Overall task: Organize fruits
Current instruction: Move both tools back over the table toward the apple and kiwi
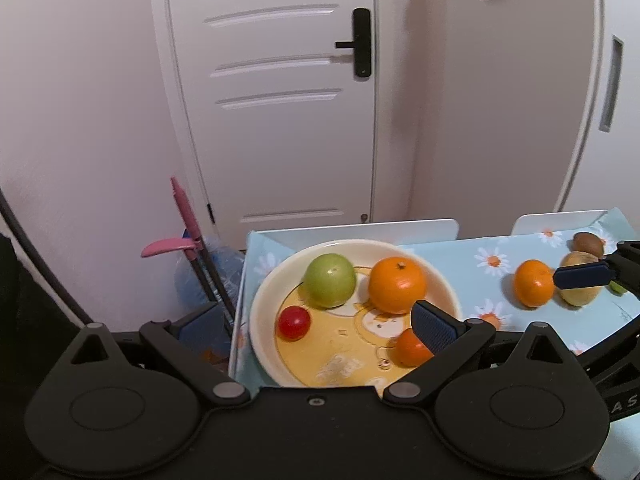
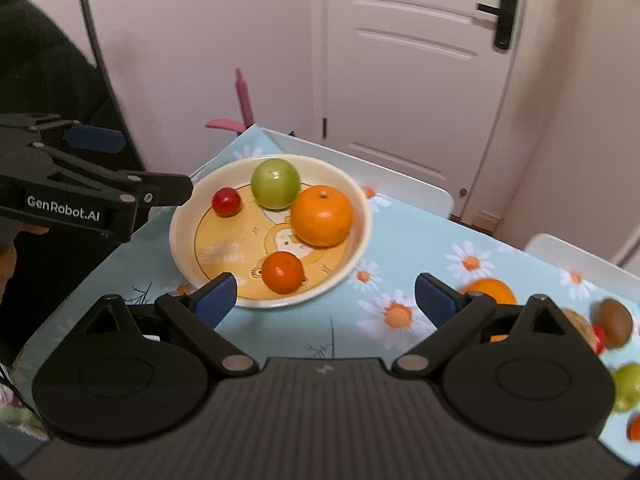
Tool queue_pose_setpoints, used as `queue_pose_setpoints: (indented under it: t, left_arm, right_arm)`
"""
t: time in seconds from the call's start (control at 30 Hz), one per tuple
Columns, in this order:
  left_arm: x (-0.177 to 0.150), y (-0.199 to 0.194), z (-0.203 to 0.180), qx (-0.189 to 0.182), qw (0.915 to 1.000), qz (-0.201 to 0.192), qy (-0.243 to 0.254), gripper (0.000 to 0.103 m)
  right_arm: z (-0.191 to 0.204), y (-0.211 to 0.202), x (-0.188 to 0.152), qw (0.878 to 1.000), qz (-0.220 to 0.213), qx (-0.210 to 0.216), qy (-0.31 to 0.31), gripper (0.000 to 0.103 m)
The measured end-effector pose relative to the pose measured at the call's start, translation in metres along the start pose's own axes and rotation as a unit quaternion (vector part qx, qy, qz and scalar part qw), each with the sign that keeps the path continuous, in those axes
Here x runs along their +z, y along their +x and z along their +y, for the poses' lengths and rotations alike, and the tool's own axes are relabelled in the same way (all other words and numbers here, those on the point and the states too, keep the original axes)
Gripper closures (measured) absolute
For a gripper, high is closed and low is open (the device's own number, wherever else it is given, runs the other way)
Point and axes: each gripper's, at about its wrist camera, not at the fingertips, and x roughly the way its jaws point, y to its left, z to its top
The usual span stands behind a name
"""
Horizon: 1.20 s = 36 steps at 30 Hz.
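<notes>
Fruit's split between a plate (image 2: 360, 236) and the worktop (image 2: 400, 248), which has a blue daisy-print cloth on it. On the plate, which sits near the worktop's corner: a green apple (image 2: 275, 183), a big orange (image 2: 322, 216) touching it, a red tomato (image 2: 226, 201) on its own to the left, and a small tangerine (image 2: 282, 272) nearest the camera.

Right tongs (image 2: 326, 300) are spread wide with nothing between the blue pads (image 2: 214, 300), hanging just above the worktop at the plate's near edge. The tangerine sits just past the gap, not touched.

Left tongs (image 1: 312, 328) are also apart and empty. From the left wrist view the right pad (image 1: 434, 326) overlaps the tangerine (image 1: 412, 348) in the picture, while the other pad is off the worktop's edge. Can't tell whether that pad actually touches the fruit.

Off to the right, loose on the cloth: another orange (image 1: 532, 283), a yellowish fruit (image 1: 580, 294) beside it, a brown kiwi (image 1: 587, 242) behind that. The right wrist view also catches a second green apple (image 2: 628, 386) at its far right edge, plus bits of red, too blurred to name.

White door (image 1: 280, 92) behind, pink-handled broom (image 1: 188, 220) leaning by it.
</notes>
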Motion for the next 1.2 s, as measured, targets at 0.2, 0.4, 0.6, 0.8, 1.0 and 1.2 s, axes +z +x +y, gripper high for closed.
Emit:
queue_pose_setpoints:
  t: [0.2,0.4,0.6,0.8,1.0,1.2]
  left_arm:
    - [0.003,-0.015,-0.024,-0.004,0.9998,-0.015,0.008,0.001]
    - [0.004,-0.034,-0.064,0.012,0.9997,-0.021,0.007,0.001]
    - [0.008,-0.046,-0.116,0.023,0.9995,-0.023,-0.003,0.001]
    - [0.009,-0.048,-0.166,0.030,0.9991,-0.024,-0.016,0.001]
    - [0.007,-0.038,-0.214,0.027,0.9992,-0.024,-0.020,0.001]
    - [0.006,-0.011,-0.256,0.012,0.9996,-0.016,-0.020,0.001]
  right_arm:
    - [-0.021,-0.029,-0.013,1.000,-0.015,-0.010,0.013,0.000]
    - [-0.055,-0.060,-0.032,0.999,-0.026,-0.007,0.023,0.000]
    - [-0.106,-0.089,-0.053,0.999,-0.026,-0.015,0.034,0.000]
    - [-0.163,-0.108,-0.076,0.999,-0.021,-0.025,0.043,0.000]
    - [-0.214,-0.117,-0.093,0.999,-0.019,-0.035,0.036,0.000]
    - [-0.255,-0.110,-0.107,0.999,-0.014,-0.035,0.029,0.000]
